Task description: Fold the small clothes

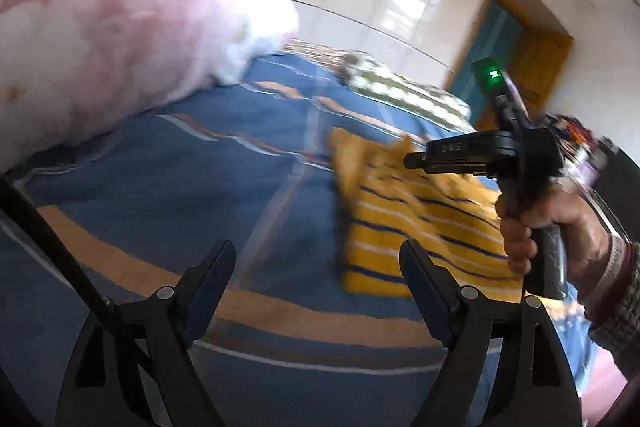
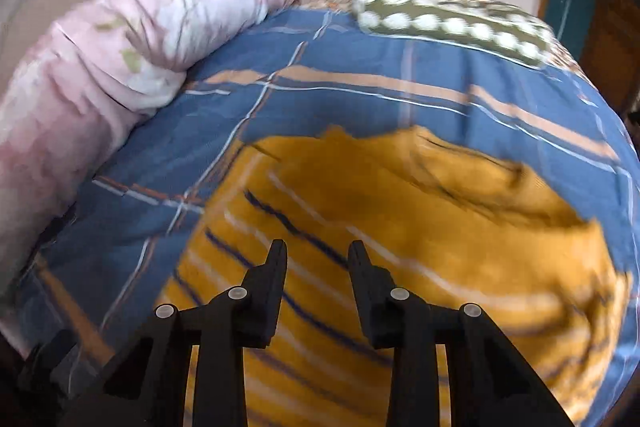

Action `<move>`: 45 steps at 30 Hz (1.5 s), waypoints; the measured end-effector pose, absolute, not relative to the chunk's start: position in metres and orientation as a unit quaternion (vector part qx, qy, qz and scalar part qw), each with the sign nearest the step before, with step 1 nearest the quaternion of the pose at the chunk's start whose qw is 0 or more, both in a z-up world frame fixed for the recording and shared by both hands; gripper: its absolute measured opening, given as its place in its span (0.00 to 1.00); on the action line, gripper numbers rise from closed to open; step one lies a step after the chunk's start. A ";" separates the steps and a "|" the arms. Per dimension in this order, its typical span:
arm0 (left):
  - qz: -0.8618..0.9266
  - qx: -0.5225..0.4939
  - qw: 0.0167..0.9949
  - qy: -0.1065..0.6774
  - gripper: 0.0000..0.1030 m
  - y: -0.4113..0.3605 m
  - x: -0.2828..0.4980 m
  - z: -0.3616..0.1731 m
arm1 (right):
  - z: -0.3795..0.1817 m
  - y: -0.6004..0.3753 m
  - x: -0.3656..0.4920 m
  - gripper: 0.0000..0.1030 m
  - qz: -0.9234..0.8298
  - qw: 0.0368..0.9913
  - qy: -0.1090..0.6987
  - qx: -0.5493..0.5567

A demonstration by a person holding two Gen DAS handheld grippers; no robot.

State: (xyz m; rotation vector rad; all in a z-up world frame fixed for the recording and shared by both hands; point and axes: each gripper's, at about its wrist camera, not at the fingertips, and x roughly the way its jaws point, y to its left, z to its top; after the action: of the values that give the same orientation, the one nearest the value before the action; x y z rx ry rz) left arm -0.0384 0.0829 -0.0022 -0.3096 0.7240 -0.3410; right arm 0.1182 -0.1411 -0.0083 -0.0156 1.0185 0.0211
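Left wrist view: left gripper point(image 1: 318, 259) spread wide, nothing between the fingers, hovering over the blue plaid bedsheet point(image 1: 208, 163). Yellow striped garment point(image 1: 404, 223) lies on the sheet at 3 o'clock, just right of the right-hand fingertip, blurred. Right gripper point(image 1: 412, 161) enters from 3 o'clock, held above the garment's far edge by the person's right hand point(image 1: 540, 227); seen side-on, so can't tell its finger gap here. Pink floral quilt point(image 1: 120, 31) bunched at 10 o'clock, green dotted pillow point(image 1: 404, 91) at 1 o'clock. Right wrist view: right gripper point(image 2: 318, 253) parted with a moderate gap, empty, over the yellow striped garment point(image 2: 420, 227), which fills the centre to 5 o'clock. Sheet point(image 2: 360, 67) around it, quilt point(image 2: 120, 47) at 10 o'clock, pillow point(image 2: 452, 19) at 1 o'clock.
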 end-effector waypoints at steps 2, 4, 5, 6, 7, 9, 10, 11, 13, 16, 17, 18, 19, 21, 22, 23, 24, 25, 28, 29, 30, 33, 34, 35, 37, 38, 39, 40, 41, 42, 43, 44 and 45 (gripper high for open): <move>-0.159 -0.178 0.901 0.362 0.80 0.098 -0.030 -0.010 | -0.020 -0.128 0.141 0.34 -0.003 0.866 0.500 -0.034; -0.151 -0.195 0.895 0.372 0.80 0.110 -0.020 -0.017 | -0.038 -0.116 0.168 0.34 -0.008 0.848 0.528 -0.050; -0.142 -0.200 0.894 0.375 0.80 0.115 -0.016 -0.021 | -0.046 -0.110 0.180 0.36 -0.016 0.842 0.536 -0.059; -0.134 -0.203 0.894 0.376 0.80 0.119 -0.013 -0.022 | -0.047 -0.106 0.186 0.37 -0.020 0.845 0.529 -0.068; -0.129 -0.208 0.893 0.378 0.81 0.122 -0.011 -0.024 | -0.048 -0.103 0.191 0.44 -0.022 0.843 0.532 -0.077; -0.123 -0.224 0.887 0.385 0.80 0.127 -0.008 -0.029 | -0.051 -0.097 0.198 0.48 -0.038 0.836 0.538 -0.101; -0.120 -0.230 0.884 0.389 0.80 0.129 -0.008 -0.031 | -0.048 -0.095 0.197 0.48 -0.043 0.836 0.537 -0.105; -0.116 -0.230 0.883 0.393 0.80 0.130 -0.006 -0.032 | -0.042 -0.094 0.195 0.48 -0.044 0.840 0.531 -0.101; -0.109 -0.230 0.882 0.397 0.80 0.132 -0.007 -0.033 | -0.019 -0.093 0.175 0.48 -0.036 0.863 0.497 -0.084; -0.106 -0.236 0.882 0.395 0.80 0.134 -0.008 -0.031 | 0.008 -0.087 0.131 0.48 0.014 0.878 0.473 -0.069; -0.105 -0.243 0.879 0.396 0.80 0.136 -0.007 -0.031 | 0.011 -0.083 0.122 0.48 0.025 0.877 0.474 -0.073; -0.109 -0.255 0.874 0.398 0.80 0.140 -0.008 -0.030 | 0.014 -0.078 0.104 0.48 0.046 0.874 0.476 -0.083; -0.115 -0.269 0.869 0.399 0.80 0.143 -0.010 -0.031 | 0.014 -0.074 0.091 0.49 0.062 0.872 0.478 -0.089; -0.124 -0.293 0.860 0.398 0.80 0.147 -0.015 -0.032 | 0.013 -0.066 0.058 0.55 0.093 0.866 0.479 -0.108; -0.123 -0.298 0.860 0.396 0.80 0.150 -0.017 -0.031 | 0.011 -0.063 0.043 0.58 0.105 0.865 0.477 -0.114; -0.120 -0.299 0.861 0.393 0.80 0.151 -0.020 -0.030 | 0.008 -0.060 0.029 0.61 0.117 0.863 0.476 -0.122; -0.116 -0.299 0.863 0.391 0.80 0.152 -0.022 -0.029 | 0.004 -0.056 0.014 0.63 0.127 0.861 0.475 -0.134; -0.112 -0.299 0.863 0.390 0.80 0.154 -0.024 -0.029 | 0.000 -0.053 0.005 0.64 0.132 0.859 0.473 -0.148; -0.105 -0.306 0.863 0.389 0.80 0.158 -0.026 -0.029 | -0.021 -0.044 -0.023 0.65 0.132 0.850 0.468 -0.203; -0.103 -0.307 0.863 0.388 0.80 0.160 -0.028 -0.029 | -0.031 -0.039 -0.030 0.65 0.128 0.845 0.468 -0.225; -0.102 -0.307 0.863 0.388 0.80 0.162 -0.030 -0.029 | -0.038 -0.036 -0.033 0.65 0.120 0.842 0.464 -0.245; -0.101 -0.307 0.864 0.387 0.80 0.164 -0.032 -0.028 | -0.060 -0.025 -0.034 0.64 0.088 0.836 0.447 -0.306; -0.100 -0.306 0.864 0.387 0.80 0.164 -0.031 -0.028 | -0.063 -0.022 -0.034 0.64 0.078 0.837 0.437 -0.320; -0.100 -0.307 0.864 0.386 0.80 0.164 -0.031 -0.028 | -0.065 -0.017 -0.033 0.64 0.066 0.840 0.425 -0.332; -0.099 -0.310 0.864 0.384 0.80 0.165 -0.029 -0.028 | -0.067 -0.009 -0.023 0.55 0.041 0.839 0.412 -0.352; -0.097 -0.311 0.864 0.383 0.80 0.166 -0.029 -0.028 | -0.068 -0.005 -0.017 0.49 0.031 0.840 0.410 -0.355; -0.096 -0.314 0.864 0.382 0.80 0.168 -0.028 -0.028 | -0.069 -0.002 -0.008 0.46 0.018 0.840 0.410 -0.354; -0.095 -0.318 0.863 0.382 0.80 0.170 -0.028 -0.028 | -0.071 -0.001 -0.003 0.43 0.012 0.840 0.412 -0.352; -0.094 -0.320 0.862 0.381 0.80 0.171 -0.028 -0.028 | -0.072 0.001 0.003 0.43 0.004 0.839 0.416 -0.350; -0.093 -0.322 0.862 0.381 0.80 0.172 -0.029 -0.028 | -0.075 0.002 0.012 0.43 -0.007 0.838 0.418 -0.349; -0.091 -0.322 0.862 0.381 0.80 0.173 -0.028 -0.028 | -0.076 0.004 0.015 0.42 -0.012 0.839 0.417 -0.349; -0.091 -0.322 0.862 0.382 0.80 0.173 -0.029 -0.028 | -0.076 0.005 0.018 0.39 -0.018 0.840 0.418 -0.347; -0.091 -0.322 0.861 0.382 0.80 0.173 -0.029 -0.028 | -0.076 0.005 0.021 0.35 -0.019 0.840 0.423 -0.340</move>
State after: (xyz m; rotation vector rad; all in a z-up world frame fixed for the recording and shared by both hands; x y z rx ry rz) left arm -0.0288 0.1726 -0.0282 -0.6761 0.8013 -0.1912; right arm 0.0206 0.0049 -0.0757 -0.7198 0.8939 -0.0410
